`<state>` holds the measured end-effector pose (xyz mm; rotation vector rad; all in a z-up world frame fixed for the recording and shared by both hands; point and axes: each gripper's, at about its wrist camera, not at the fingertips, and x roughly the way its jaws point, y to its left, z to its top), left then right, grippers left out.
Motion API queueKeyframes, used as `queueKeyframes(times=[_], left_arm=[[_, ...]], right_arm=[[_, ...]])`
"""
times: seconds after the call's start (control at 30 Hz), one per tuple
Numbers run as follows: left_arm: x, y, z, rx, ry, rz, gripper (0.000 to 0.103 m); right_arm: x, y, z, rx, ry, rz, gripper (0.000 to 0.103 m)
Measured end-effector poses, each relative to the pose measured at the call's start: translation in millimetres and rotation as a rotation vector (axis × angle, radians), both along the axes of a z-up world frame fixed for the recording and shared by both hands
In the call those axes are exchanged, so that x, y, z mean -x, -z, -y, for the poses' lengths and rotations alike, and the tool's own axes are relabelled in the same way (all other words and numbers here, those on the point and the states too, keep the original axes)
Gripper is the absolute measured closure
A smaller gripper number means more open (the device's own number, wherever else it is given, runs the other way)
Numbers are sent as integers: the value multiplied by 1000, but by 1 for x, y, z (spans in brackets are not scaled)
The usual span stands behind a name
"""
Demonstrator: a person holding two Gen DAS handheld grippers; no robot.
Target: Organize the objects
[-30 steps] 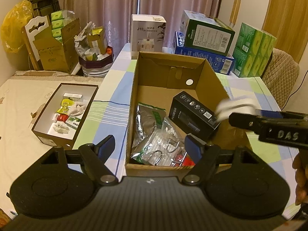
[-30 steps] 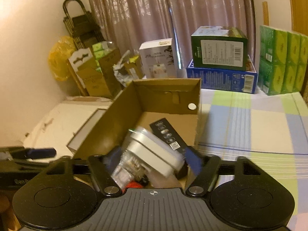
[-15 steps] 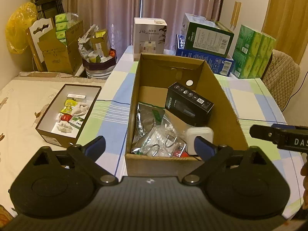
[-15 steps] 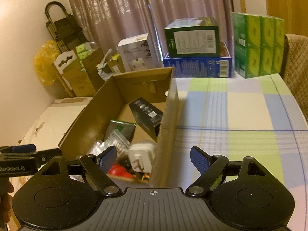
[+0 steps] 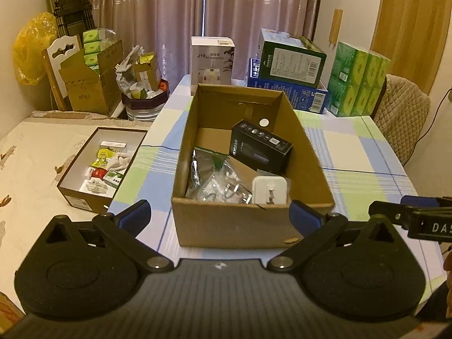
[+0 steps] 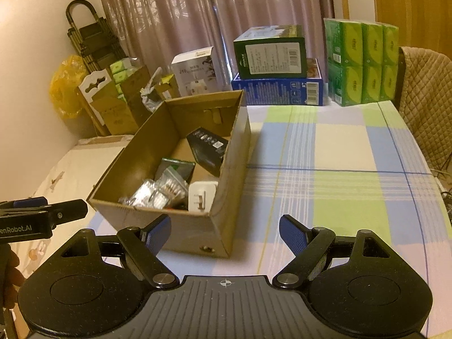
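Hovering low in front of the box (image 5: 254,223), left gripper (image 5: 219,217) with jaws spread wide and nothing between them; same for the right gripper (image 6: 224,230), wide apart, empty, near the box's right front corner. Held back from the rim, probably to leave the opening clear for a look at what lies inside. Parked on the checked cloth (image 6: 339,169), open top up, so small things drop in and stay together. Inside, at the near right corner: a white charger (image 5: 269,189), leaning against the wall, its metal prongs facing up and toward the camera, rounded glossy shell, likely light and a bit slippery. Beside it a heap of clear bags (image 5: 217,189) with metal hooks, a silver-green pouch (image 5: 206,161) behind, and a black carton (image 5: 260,149) tilted against the right wall. Left of the table, on a lower surface, a shallow tray (image 5: 70,195) of small packets, well apart from the box. No loose items visible on the cloth near the grippers, so sorting looks well along.
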<state>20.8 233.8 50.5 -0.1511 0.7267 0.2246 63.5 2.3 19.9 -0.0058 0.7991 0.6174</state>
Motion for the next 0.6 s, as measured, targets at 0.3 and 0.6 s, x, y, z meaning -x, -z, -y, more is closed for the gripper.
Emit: queueKeyframes(times=[0.3,0.6], left_arm=[[24,-2,11,44,-9,-26,1],[40,-1,20,6,5,-53,1]], right_arm=[[27,-5,6,27,-6,18,22],[41,-4,7,66,-15,29,22]])
